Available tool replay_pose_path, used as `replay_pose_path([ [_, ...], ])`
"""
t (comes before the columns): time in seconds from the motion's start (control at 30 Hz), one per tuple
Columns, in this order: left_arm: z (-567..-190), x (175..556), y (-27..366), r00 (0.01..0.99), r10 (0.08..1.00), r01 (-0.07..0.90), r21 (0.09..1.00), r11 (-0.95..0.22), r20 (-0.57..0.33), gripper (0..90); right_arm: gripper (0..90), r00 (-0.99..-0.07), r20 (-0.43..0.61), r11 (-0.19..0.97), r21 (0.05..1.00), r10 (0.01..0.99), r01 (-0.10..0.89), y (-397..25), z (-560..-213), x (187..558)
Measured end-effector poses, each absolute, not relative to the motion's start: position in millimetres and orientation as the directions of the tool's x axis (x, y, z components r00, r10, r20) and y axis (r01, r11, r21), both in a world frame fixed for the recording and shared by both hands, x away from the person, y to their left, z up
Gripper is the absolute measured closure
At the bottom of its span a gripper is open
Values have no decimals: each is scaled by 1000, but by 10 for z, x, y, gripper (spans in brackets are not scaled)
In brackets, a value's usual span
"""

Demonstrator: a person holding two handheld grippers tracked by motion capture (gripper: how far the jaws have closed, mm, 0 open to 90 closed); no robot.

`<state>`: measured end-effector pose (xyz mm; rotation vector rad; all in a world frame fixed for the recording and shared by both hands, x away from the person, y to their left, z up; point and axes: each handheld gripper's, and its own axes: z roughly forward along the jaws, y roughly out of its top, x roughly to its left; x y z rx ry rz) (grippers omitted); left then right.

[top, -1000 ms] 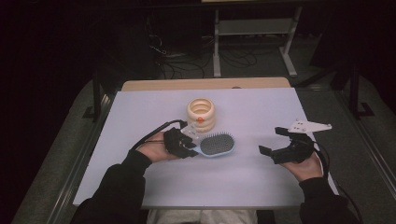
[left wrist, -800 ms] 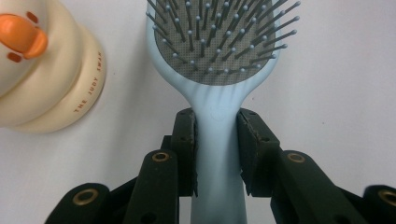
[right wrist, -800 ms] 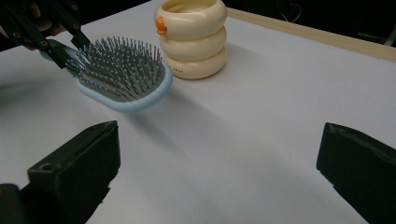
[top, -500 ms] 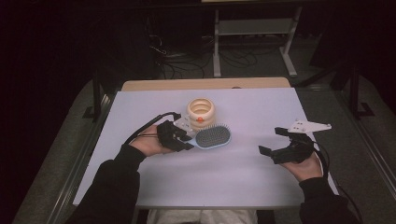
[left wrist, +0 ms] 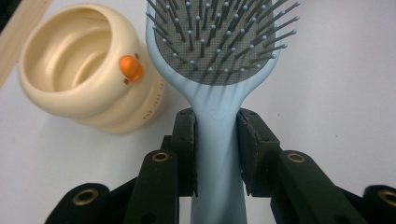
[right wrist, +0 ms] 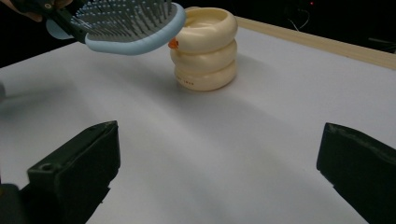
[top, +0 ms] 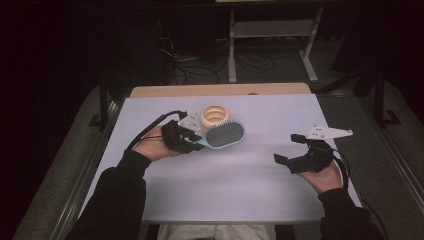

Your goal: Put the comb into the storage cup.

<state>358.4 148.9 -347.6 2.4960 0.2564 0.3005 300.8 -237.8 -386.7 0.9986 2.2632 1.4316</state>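
Since a second ago we have lifted the hairbrush (top: pixel 226 135) off the table (top: pixel 240 190) toward the cream cup (top: pixel 214 116), left gripper (left wrist: pixel 217 140) pinching its handle; right gripper (top: pixel 286 150) waits spread. We'd keep it level.

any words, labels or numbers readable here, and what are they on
Small dark print on the lower ring of the cream ringed cup: too small and blurred to read in either gripper view.
Blue hairbrush, held in the left gripper: no text visible.
Right gripper and white table: no text visible.
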Motion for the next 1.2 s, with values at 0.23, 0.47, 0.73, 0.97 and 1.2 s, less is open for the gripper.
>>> replay_pose_path([
  [0.23,-3397,3603,1522,944,279,117,613,-781,175,698,0,-744,112,296,871,658,393,-2231,-3776,3072],
  [0.47,-3350,3597,1579,932,308,126,628,-768,190,698,0,-763,123,284,881,635,378,-2078,-3627,3160],
  [0.73,-3305,3579,1629,920,339,137,648,-749,198,698,0,-781,133,292,879,610,378,-1885,-3507,3258],
  [0.97,-3260,3561,1684,912,358,143,664,-734,199,698,0,-792,132,302,877,597,374,-1744,-3400,3339],
  [1.2,-3211,3555,1740,903,378,144,684,-715,205,698,0,-800,147,298,877,582,378,-1620,-3309,3413],
])
